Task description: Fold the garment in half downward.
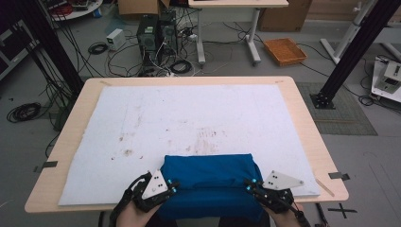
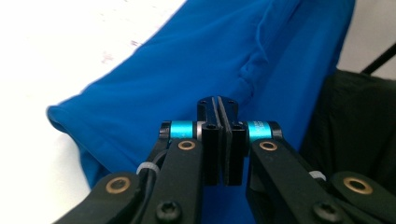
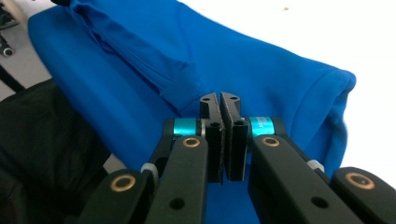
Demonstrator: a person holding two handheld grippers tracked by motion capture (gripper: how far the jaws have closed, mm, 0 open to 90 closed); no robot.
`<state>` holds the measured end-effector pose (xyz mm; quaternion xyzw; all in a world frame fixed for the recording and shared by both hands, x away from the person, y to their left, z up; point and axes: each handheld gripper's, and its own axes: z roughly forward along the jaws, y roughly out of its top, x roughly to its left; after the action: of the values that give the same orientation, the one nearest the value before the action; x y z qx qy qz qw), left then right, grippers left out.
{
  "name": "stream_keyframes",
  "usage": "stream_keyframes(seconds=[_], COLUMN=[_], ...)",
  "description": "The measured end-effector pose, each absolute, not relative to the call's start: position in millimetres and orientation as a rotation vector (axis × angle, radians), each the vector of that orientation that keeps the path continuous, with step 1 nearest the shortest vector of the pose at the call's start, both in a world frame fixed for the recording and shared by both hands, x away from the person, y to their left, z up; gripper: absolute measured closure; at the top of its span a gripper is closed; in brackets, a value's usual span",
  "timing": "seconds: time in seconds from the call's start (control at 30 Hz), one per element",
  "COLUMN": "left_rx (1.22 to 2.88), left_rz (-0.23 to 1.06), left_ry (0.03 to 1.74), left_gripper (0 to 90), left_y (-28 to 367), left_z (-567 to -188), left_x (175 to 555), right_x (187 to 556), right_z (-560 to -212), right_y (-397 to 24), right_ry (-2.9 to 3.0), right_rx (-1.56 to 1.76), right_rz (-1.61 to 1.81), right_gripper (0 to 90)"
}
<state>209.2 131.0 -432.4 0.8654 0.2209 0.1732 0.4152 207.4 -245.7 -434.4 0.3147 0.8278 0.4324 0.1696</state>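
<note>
A blue cloth (image 1: 208,172) lies bunched at the near edge of the white mat (image 1: 189,113) and hangs over the table's front. My left gripper (image 1: 173,186) sits at the cloth's left side and my right gripper (image 1: 249,184) at its right side. In the left gripper view the jaws (image 2: 218,103) stand pressed together, and a pucker in the blue cloth (image 2: 187,60) runs up to their tips. The right gripper (image 3: 220,100) is shut the same way, with a hemmed fold of the cloth (image 3: 261,70) running to its tips.
The wooden table (image 1: 302,123) carries the stained white mat, bare beyond the cloth. On the floor behind it are computer towers (image 1: 156,33), cables, an orange tray (image 1: 284,50) and black frame posts (image 1: 354,52). The person's dark clothing (image 2: 355,121) is just below the table's front edge.
</note>
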Motion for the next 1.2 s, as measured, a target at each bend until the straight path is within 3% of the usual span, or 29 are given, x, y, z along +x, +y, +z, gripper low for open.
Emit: stream_keyframes(seconds=[0.13,0.33,0.67,0.7,0.87,1.03,1.13,1.2], left_rx=[2.212,2.184,1.99,1.985,2.014,1.973,1.939,1.924], left_rz=[0.431,0.426,0.536,0.531,0.496,0.475,0.482,0.47], left_ry=[0.527,0.538,0.775,0.805,0.906,0.932,0.951,0.969], left_gripper=[87.6,73.0,56.1,56.2,58.0,59.1,56.1,53.9], left_y=[130,135,152,154,159,165,169,170], left_z=[-437,-435,-416,-418,-433,-437,-434,-433], left_x=[202,199,262,269,290,289,292,295], right_x=[199,195,268,277,294,296,298,300], right_z=[-439,-436,-423,-426,-436,-436,-430,-429], right_y=[-247,-255,-264,-262,-262,-272,-277,-275], right_ry=[2.382,2.366,2.183,2.186,2.246,2.215,2.167,2.16], right_rx=[0.888,0.894,1.155,1.173,1.171,1.197,1.25,1.27], right_rz=[1.195,1.201,1.238,1.227,1.149,1.14,1.218,1.25], right_gripper=[87.7,78.7,59.6,61.5,88.6,89.8,68.7,64.4])
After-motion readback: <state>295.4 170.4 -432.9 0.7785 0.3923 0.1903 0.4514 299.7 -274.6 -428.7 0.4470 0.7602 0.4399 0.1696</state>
